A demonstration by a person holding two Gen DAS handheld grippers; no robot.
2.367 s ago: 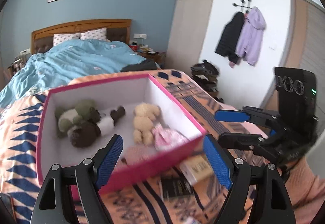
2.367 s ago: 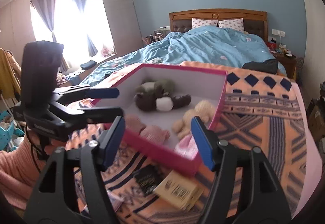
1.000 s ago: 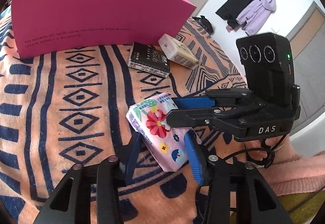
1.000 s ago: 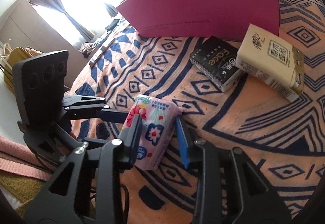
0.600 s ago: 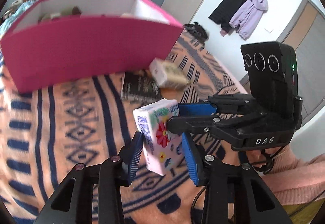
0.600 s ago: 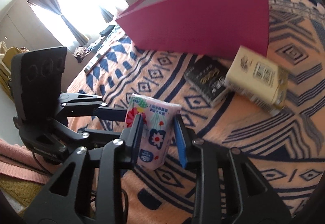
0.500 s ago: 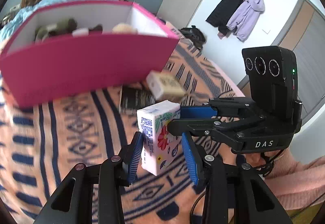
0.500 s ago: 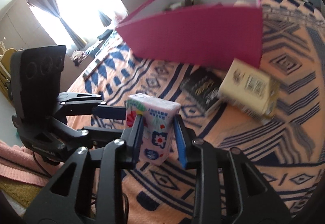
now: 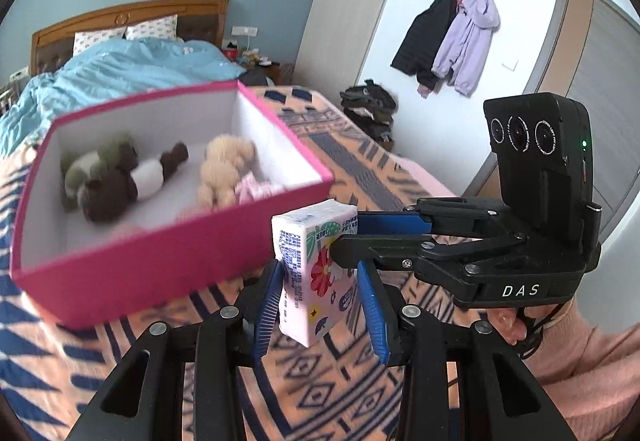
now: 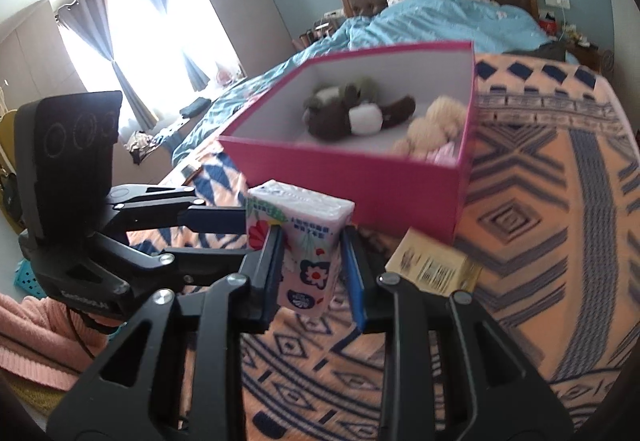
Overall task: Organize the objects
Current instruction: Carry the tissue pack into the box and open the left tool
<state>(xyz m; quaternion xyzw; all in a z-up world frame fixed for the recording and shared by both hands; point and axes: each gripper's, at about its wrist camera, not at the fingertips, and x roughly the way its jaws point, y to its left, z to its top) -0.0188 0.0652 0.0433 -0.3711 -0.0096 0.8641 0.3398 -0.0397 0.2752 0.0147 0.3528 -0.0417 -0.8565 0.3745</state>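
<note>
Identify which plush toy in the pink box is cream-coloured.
The cream teddy nearest the pink box's right wall; the other two plush toys are brown and green.

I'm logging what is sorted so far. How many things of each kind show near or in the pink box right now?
Tissue packs: 2, the floral pack held by both grippers and the yellow pack on the blanket.
Plush toys in the box: 2 clear, a brown toy and a beige toy; others blurred.
Total: 4
</note>
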